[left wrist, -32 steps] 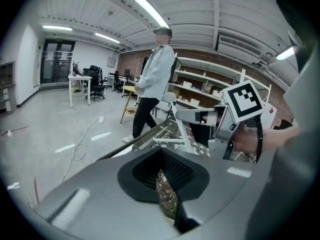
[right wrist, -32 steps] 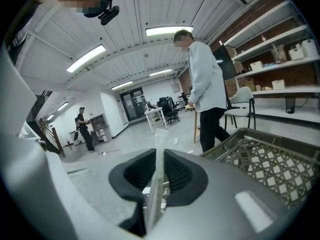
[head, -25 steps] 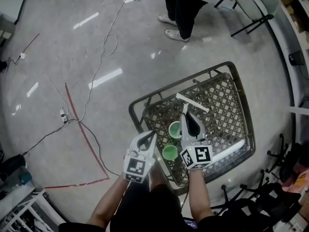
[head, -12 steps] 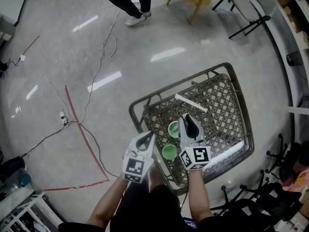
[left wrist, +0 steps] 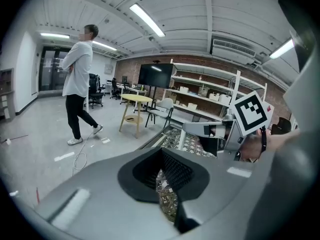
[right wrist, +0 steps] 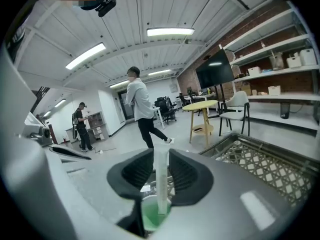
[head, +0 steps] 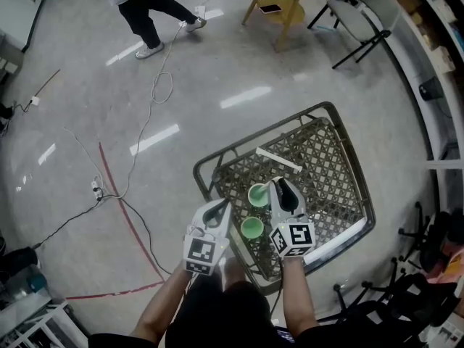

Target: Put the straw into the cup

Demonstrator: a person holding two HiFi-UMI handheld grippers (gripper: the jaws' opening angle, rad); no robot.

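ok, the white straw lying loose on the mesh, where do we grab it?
Probably mid-length, coming straight down from above with the jaws across its thin width. The straw lies flat on the mesh top, apart from the green cups, so both long sides look open, and a centre grip should keep it from tipping.

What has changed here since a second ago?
The right gripper's fingers have just been opening, off the straw, which stands in the green cup. The bystander walked leftward. The spare straw stays lying on the mesh table; the left gripper stays empty.
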